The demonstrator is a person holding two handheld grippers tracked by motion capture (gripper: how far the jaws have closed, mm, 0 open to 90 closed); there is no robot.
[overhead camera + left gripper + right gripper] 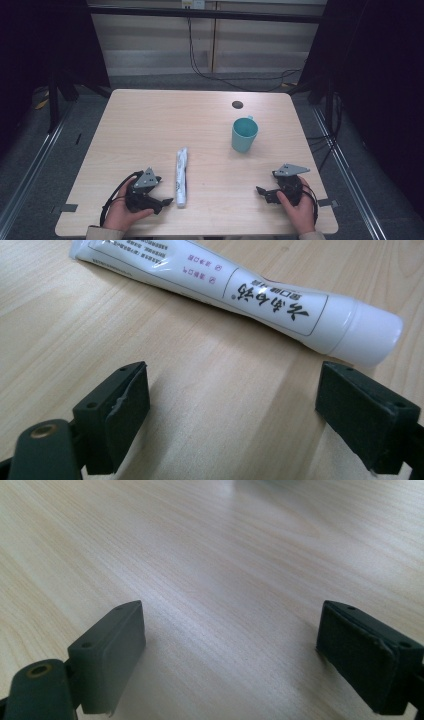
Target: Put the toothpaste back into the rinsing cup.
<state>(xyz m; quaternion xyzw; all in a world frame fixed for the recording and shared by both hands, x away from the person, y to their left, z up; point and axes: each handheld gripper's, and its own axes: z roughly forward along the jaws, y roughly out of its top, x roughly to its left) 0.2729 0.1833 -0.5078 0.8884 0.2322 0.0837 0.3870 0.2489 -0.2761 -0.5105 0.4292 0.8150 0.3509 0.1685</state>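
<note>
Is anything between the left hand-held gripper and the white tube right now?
Nothing visible. The left hand-held gripper has its jaws open with bare table between them, and the white tube lies flat just ahead of them, cap end nearest the right-hand jaw in the left gripper view. The teal cup stands well off to the side.

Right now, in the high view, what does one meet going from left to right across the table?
Left gripper → white tube → teal cup → right gripper.
</note>
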